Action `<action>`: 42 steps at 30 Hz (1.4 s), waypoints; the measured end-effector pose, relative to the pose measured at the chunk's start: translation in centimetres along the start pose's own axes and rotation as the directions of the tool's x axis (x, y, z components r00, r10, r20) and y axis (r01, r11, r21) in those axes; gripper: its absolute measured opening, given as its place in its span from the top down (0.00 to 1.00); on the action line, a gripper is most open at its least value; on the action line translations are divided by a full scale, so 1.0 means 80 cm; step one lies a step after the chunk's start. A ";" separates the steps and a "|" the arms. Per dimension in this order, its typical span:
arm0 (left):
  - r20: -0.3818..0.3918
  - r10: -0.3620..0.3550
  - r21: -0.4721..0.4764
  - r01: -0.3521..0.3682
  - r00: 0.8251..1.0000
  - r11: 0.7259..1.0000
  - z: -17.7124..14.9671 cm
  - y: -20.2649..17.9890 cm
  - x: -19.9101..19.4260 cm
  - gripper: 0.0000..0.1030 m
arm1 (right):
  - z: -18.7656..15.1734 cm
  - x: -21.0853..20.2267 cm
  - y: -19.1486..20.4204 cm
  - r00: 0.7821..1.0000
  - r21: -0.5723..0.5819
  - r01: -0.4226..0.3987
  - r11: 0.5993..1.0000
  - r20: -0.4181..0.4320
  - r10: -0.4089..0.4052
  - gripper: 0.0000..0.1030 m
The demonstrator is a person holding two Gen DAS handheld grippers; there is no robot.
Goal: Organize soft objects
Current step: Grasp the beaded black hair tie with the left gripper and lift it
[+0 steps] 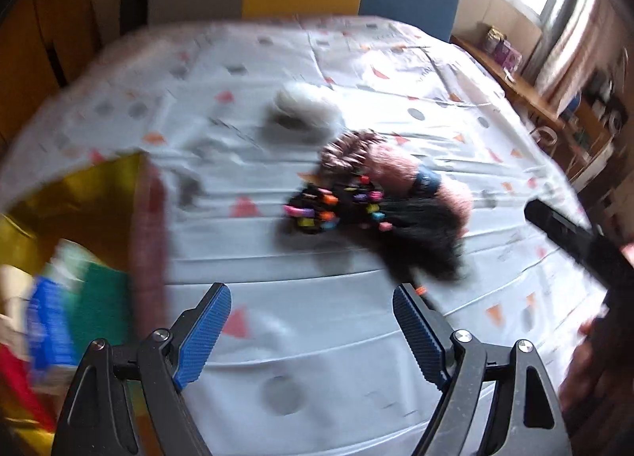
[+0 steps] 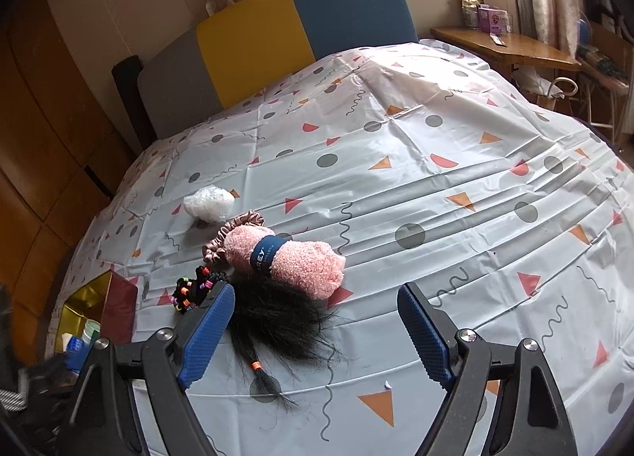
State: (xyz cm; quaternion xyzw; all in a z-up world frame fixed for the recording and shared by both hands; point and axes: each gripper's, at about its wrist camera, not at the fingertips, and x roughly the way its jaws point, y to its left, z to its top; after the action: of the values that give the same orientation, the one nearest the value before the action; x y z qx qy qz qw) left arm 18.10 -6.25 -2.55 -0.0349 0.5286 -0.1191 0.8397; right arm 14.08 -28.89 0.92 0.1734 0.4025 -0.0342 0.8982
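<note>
Nearest us, both claws stand wide open and empty: our left gripper [image 1: 311, 331] and our right gripper [image 2: 313, 331]. Just beyond lies the black hairpiece [image 2: 277, 321], light, loose and slippery; we judge its tied tail the surest hold. Touching it are the beaded hair ties [image 2: 194, 285], then the pink rolled towel [image 2: 289, 258], soft and squashy, best taken at its band. The scrunchie [image 2: 237, 224] and crumpled plastic [image 2: 209, 203] lie farther, toward the tablecloth's [image 2: 455, 186] left edge.
</note>
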 end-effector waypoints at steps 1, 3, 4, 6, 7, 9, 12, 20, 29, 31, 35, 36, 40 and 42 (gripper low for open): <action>-0.012 -0.014 -0.020 0.014 1.000 1.000 0.003 -0.002 0.008 0.17 | 0.001 0.000 -0.002 1.000 0.007 -0.005 1.000 0.000 0.005 0.17; -0.034 -0.049 -0.076 0.046 0.998 0.996 0.011 -0.006 0.027 0.17 | 0.003 -0.001 -0.004 1.000 0.020 -0.010 1.000 -0.003 0.010 0.16; -0.047 -0.058 -0.107 0.053 0.997 0.993 0.017 -0.008 0.040 0.17 | 0.004 -0.001 -0.006 1.000 0.028 -0.015 1.000 -0.003 0.015 0.16; -0.056 -0.059 -0.143 0.051 0.997 0.988 0.024 -0.011 0.055 0.17 | 0.005 -0.002 -0.007 1.000 0.033 -0.018 0.999 -0.002 0.018 0.16; -0.057 -0.058 -0.164 0.048 0.997 0.985 0.028 -0.012 0.062 0.17 | 0.006 -0.003 -0.007 1.000 0.031 -0.015 0.999 0.002 0.015 0.16; -0.045 -0.049 -0.200 0.039 0.998 0.979 0.039 -0.013 0.073 0.17 | 0.007 -0.005 -0.006 1.000 0.022 -0.008 1.000 0.011 0.008 0.16; -0.029 0.002 -0.185 -0.007 1.000 0.983 0.057 -0.021 0.086 0.17 | 0.008 -0.005 -0.007 1.000 0.028 -0.016 0.999 0.007 0.016 0.16; -0.021 0.082 -0.093 -0.084 0.996 0.992 0.070 -0.039 0.117 0.17 | 0.008 -0.003 -0.008 1.000 0.026 -0.029 0.999 0.000 0.029 0.16; -0.038 0.091 -0.038 -0.092 0.995 0.995 0.034 -0.022 0.087 0.35 | 0.006 0.000 -0.010 1.000 0.023 -0.017 1.000 0.002 0.017 0.16; -0.053 0.078 -0.006 -0.078 0.996 0.997 0.017 -0.020 0.076 0.36 | 0.005 0.002 -0.012 1.000 0.032 -0.019 0.999 -0.008 0.019 0.16; -0.083 0.033 0.082 -0.026 0.996 0.996 -0.022 -0.024 0.056 0.36 | 0.004 0.006 -0.014 1.000 0.040 -0.009 0.999 -0.022 0.010 0.16; -0.091 0.028 0.118 -0.017 0.995 0.993 -0.035 -0.027 0.050 0.36 | 0.003 0.008 -0.015 1.000 0.042 -0.009 0.999 -0.028 0.010 0.16; -0.061 0.034 0.182 -0.022 0.998 0.983 -0.071 -0.031 0.035 0.35 | -0.001 0.015 -0.014 0.998 0.043 -0.020 0.999 -0.058 0.023 0.16; -0.023 0.041 0.190 -0.036 0.999 0.981 -0.080 -0.029 0.033 0.35 | -0.004 0.020 -0.012 0.995 0.047 -0.049 0.998 -0.085 0.053 0.16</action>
State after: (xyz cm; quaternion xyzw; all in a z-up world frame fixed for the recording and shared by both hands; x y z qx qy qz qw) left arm 13.05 -8.70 -7.28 0.0570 0.5266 -0.1530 0.8343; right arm 14.71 -29.57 -0.76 0.2048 0.4355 -0.0127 0.8765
